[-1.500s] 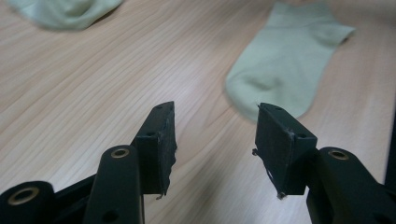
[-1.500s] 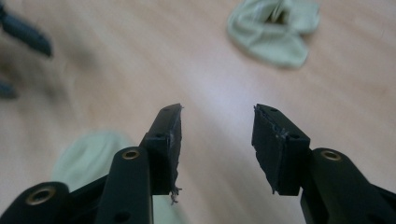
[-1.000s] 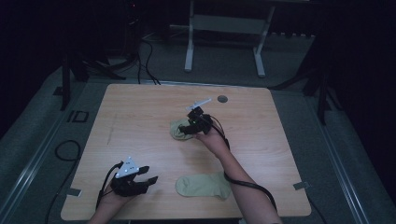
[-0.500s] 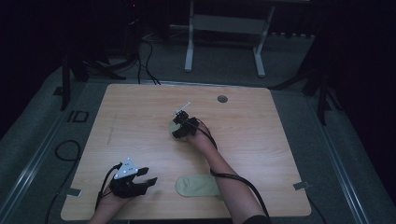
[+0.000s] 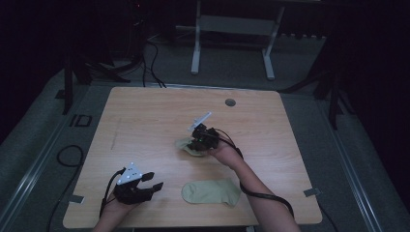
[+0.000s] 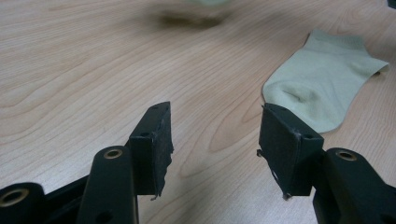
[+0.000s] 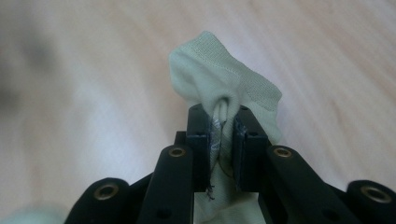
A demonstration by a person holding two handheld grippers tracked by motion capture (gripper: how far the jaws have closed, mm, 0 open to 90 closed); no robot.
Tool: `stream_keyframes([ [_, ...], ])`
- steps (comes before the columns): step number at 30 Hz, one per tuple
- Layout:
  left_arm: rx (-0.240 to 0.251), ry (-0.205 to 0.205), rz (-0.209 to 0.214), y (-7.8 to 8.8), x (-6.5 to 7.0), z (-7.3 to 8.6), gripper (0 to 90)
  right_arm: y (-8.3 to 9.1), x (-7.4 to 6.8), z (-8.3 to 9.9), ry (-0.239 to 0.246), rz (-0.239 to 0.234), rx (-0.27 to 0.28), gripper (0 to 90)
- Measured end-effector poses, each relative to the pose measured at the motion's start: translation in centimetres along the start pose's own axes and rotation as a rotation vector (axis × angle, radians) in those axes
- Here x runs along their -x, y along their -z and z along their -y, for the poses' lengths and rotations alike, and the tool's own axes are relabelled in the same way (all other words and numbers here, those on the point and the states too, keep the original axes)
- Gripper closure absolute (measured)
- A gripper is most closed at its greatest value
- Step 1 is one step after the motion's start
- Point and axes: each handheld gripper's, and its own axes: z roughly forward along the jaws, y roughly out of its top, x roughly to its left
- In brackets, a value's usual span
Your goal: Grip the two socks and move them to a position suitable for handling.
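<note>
Two pale green socks are on the wooden table (image 5: pixel 145 121). One sock (image 5: pixel 186 145) lies bunched at mid-table, and my right gripper (image 5: pixel 193 142) has its jaws pinched on a fold of it; those jaws have just been closing. In the right gripper view the sock (image 7: pixel 224 74) bulges up between the pressed pads of the right gripper (image 7: pixel 224 126). The other sock (image 5: pixel 211 192) lies flat near the front edge. My left gripper (image 5: pixel 153 182) rests at the front left, open, with nothing between its jaws. In the left gripper view the flat sock (image 6: pixel 322 88) lies beyond the open left gripper (image 6: pixel 215 135), to its right.
A small round grommet (image 5: pixel 230 102) sits in the table's far edge. Cables trail from both grippers over the front of the table. A metal stand (image 5: pixel 232 29) is on the floor behind the table.
My right gripper has moved toward the near side of the table and its jaws have closed on the bunched sock. The left gripper has stayed where it was.
</note>
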Motion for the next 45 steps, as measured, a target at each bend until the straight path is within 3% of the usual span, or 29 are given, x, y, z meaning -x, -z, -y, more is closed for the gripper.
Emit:
stream_keyframes([
  [7,0.0,-0.012,0.009,-0.3,0.6,-0.4,44.3,2.0,-1.1,4.1,0.104,-0.046,-0.064,77.5],
  [10,-0.004,-0.013,0.016,-0.5,0.8,-0.4,44.3,2.1,-1.1,5.7,0.13,-0.029,-0.11,76.0],
  [11,-0.01,-0.022,0.017,-0.6,0.9,-0.4,44.3,2.1,-1.0,6.1,0.119,-0.023,-0.121,71.9],
  [13,-0.013,-0.022,0.02,-0.7,1.0,-0.4,44.3,2.2,-0.7,6.8,0.083,-0.01,-0.131,54.0],
  [16,-0.015,-0.023,0.022,-0.7,1.0,-0.4,44.2,3.0,0.0,7.4,0.017,0.029,-0.1,48.5],
  [20,-0.014,-0.02,0.02,-0.7,1.0,-0.4,44.3,4.5,0.7,8.1,-0.043,0.059,-0.048,49.7],
  [22,-0.014,-0.018,0.019,-0.8,1.0,-0.4,44.3,5.0,0.8,8.5,-0.055,0.087,-0.04,59.1],
  [25,-0.015,-0.018,0.019,-0.9,1.0,-0.4,44.3,5.3,1.3,8.8,-0.131,0.102,-0.037,66.1],
  [27,-0.016,-0.019,0.02,-0.9,1.1,-0.5,44.3,5.1,1.4,8.8,-0.141,0.12,-0.027,66.8],
  [29,-0.017,-0.019,0.021,-1.0,1.1,-0.5,44.3,4.7,1.5,8.7,-0.145,0.105,-0.011,69.1],
  [31,-0.02,-0.021,0.021,-1.0,1.2,-0.5,44.3,3.8,1.3,8.4,-0.134,0.099,-0.032,72.5],
  [36,-0.02,-0.021,0.022,-1.0,1.1,-0.4,44.3,1.0,1.3,7.7,-0.119,0.116,-0.09,71.5],
  [38,-0.019,-0.02,0.019,-0.9,1.1,-0.4,44.3,0.6,1.7,7.1,-0.146,0.135,-0.087,69.9],
  [42,-0.015,-0.024,0.016,-0.8,1.1,-0.4,44.3,-0.1,2.7,5.9,-0.266,0.255,-0.11,57.7],
  [45,-0.014,-0.028,0.011,-0.7,1.1,-0.4,44.3,0.3,3.0,5.6,-0.293,0.254,-0.076,55.3],
])
